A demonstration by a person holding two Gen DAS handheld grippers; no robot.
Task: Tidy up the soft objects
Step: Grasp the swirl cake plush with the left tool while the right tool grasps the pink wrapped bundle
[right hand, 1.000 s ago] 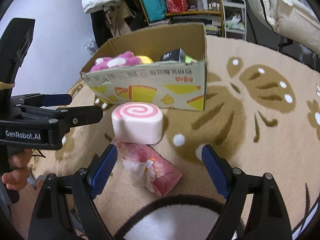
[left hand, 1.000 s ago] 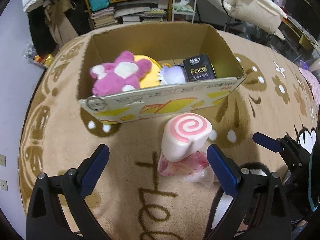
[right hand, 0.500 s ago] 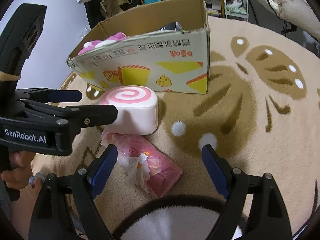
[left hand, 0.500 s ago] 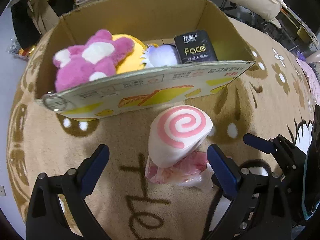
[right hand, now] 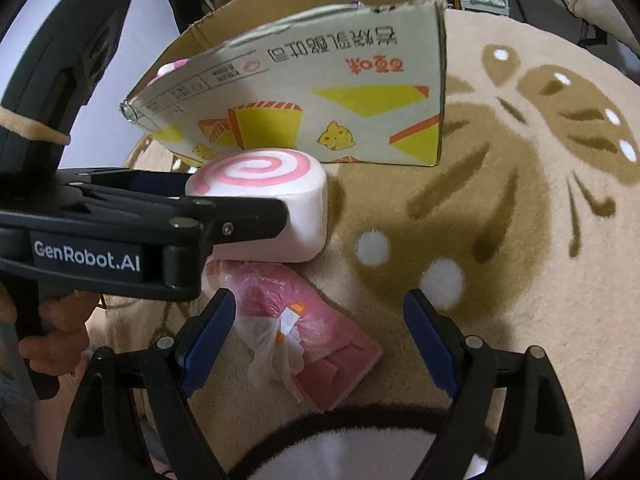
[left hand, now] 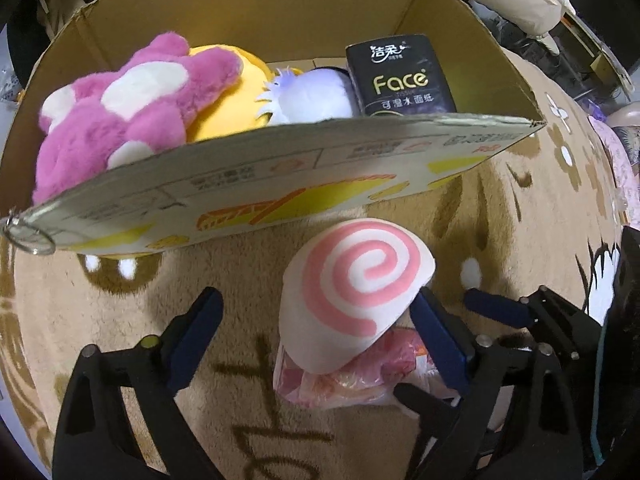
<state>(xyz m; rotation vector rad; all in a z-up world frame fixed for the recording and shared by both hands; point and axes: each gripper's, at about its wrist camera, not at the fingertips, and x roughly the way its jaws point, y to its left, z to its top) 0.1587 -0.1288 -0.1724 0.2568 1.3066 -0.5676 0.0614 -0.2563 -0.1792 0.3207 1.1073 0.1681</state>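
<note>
A white plush roll with a pink swirl [left hand: 352, 292] [right hand: 276, 196] lies on the carpet just in front of the cardboard box [left hand: 280, 184] [right hand: 320, 92], resting on a pink plastic-wrapped pack [left hand: 352, 372] [right hand: 320, 340]. My left gripper [left hand: 316, 332] is open, its fingers on either side of the roll; it also shows in the right wrist view [right hand: 168, 200]. My right gripper [right hand: 320, 332] is open over the pink pack. In the box lie a pink plush [left hand: 120, 108], a yellow plush [left hand: 236, 100], a white-purple plush [left hand: 316, 96] and a black tissue pack [left hand: 400, 76].
A round beige carpet [right hand: 500, 208] with brown patterns covers the floor. Shelves, white jackets and a chair stand behind the box. The right gripper shows at the right edge of the left wrist view [left hand: 540, 320].
Both grippers have moved forward and lower toward the box. The left gripper's fingers now flank the swirl roll. Both stay open.
</note>
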